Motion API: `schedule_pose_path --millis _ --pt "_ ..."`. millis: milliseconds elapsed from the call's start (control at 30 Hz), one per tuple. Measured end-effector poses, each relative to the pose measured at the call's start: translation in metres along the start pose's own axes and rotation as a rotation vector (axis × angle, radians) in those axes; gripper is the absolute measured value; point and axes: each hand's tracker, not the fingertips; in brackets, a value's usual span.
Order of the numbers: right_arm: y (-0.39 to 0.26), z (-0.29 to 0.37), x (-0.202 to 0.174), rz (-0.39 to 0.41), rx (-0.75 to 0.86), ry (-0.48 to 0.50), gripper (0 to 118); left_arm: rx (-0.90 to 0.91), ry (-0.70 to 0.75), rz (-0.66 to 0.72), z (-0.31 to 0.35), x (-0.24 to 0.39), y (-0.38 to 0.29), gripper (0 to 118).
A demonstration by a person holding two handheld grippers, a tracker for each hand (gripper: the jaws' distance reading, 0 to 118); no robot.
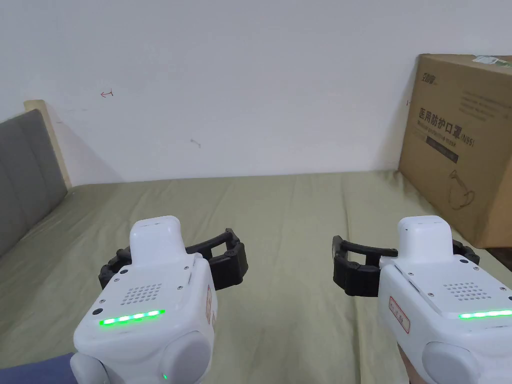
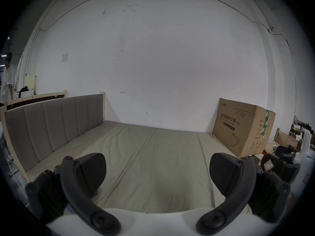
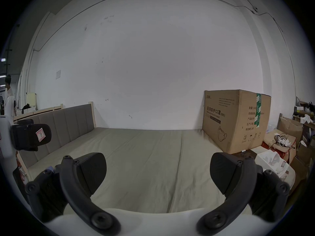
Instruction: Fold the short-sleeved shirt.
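Both grippers hang side by side above the bed (image 1: 290, 210), holding nothing. The left gripper (image 2: 157, 175) has its jaws wide apart, and so has the right gripper (image 3: 157, 173). A box (image 1: 465, 145) stands at the bed's right, against the wall (image 1: 250, 75).

Left gripper (image 2: 157, 175) fingers (image 2: 92, 172) spread wide above seemingly bare olive bedsheet (image 2: 153, 147).

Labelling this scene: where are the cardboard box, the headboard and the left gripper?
cardboard box (image 3: 221, 120): right gripper view, printed front face.
headboard (image 2: 51, 124): left gripper view, grey padded panel.
left gripper (image 2: 157, 175): left gripper view, midway between fingertips.
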Motion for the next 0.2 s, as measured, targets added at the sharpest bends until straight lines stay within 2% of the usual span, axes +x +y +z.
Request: schedule_pose_path --millis 100,200 --pt "-0.0013 -0.0003 0.0004 0.003 -0.004 -0.001 118 -0.006 0.019 -0.007 -0.0017 0.0008 -0.0004 118" --pt "-0.0023 -0.0004 0.0012 0.001 -0.01 -0.002 118 0.002 -0.038 0.032 0.0008 -0.0055 -0.001 118"
